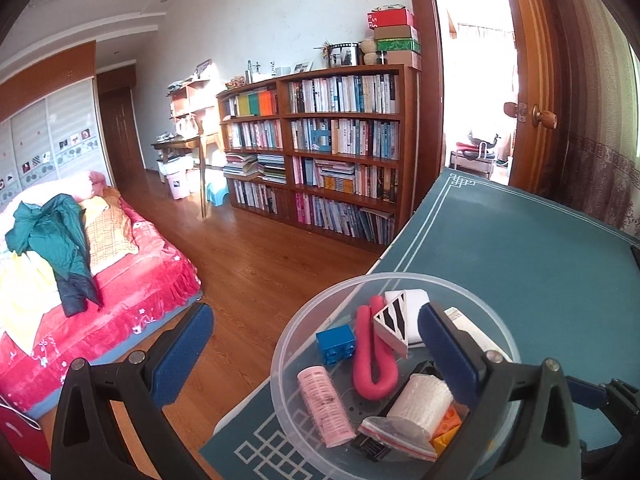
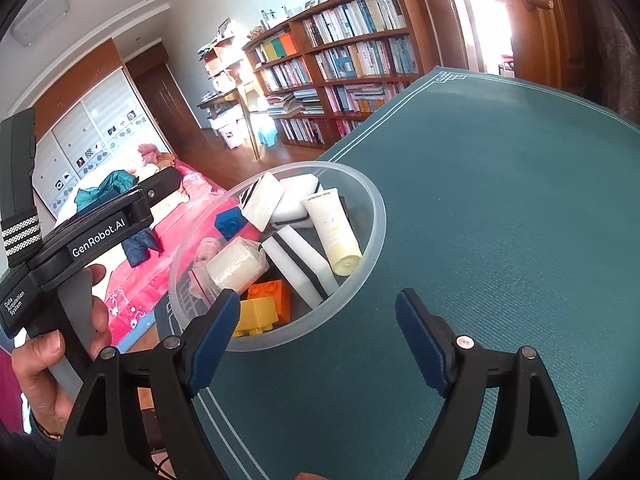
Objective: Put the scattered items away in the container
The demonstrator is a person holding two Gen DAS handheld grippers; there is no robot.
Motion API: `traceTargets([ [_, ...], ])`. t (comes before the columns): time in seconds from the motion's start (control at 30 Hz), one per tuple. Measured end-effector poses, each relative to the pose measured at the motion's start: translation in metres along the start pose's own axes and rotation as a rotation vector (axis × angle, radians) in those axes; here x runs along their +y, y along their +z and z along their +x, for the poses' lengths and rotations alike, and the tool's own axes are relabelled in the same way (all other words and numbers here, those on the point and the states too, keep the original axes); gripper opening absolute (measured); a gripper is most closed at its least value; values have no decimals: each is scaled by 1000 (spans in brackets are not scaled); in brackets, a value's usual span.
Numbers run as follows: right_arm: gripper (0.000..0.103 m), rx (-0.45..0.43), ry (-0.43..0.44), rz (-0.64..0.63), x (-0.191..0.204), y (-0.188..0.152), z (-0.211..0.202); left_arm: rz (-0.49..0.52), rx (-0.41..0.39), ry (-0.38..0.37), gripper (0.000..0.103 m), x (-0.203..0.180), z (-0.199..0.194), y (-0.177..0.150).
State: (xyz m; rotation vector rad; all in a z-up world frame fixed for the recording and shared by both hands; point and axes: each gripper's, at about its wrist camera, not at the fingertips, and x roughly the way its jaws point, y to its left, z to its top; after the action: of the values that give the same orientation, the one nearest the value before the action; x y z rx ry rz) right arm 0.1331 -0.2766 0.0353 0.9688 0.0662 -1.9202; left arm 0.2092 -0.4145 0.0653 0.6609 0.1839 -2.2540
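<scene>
Clear bowl (image 2: 372,216): near table (image 2: 500,208) edge, holds blocks, tube, roller
Left gripper (image 1: 316,344): jaws apart, empty, straddling the rim
Right gripper (image 2: 316,336): jaws apart, empty
Status: table looks cleared, likely done

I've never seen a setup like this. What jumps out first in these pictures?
A clear plastic bowl near the corner of a teal table mat, packed with odds and ends: a bent pink foam tube, a blue brick, a cream tube. Two blue-padded tongs frame it, left tongs and right tongs, both open and empty. Behind stands a full bookshelf.
</scene>
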Motion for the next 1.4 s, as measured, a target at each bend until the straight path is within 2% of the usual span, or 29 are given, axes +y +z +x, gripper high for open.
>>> traceTargets([
  [0.27,83,-32,-27,-13,0,-8,-16,23,6,57,103,-9,-13,-7],
  [0.67,83,-37,-44,-78,10,-19,-30,11,87,17,103,-15,-21,-25],
  [1.07,83,-20,-49,-100,15,-23,-30,27,78,5,103,-18,-28,-27],
  [1.4,83,-2,-48,-111,17,-27,-27,31,106,-7,103,-21,-22,-31],
])
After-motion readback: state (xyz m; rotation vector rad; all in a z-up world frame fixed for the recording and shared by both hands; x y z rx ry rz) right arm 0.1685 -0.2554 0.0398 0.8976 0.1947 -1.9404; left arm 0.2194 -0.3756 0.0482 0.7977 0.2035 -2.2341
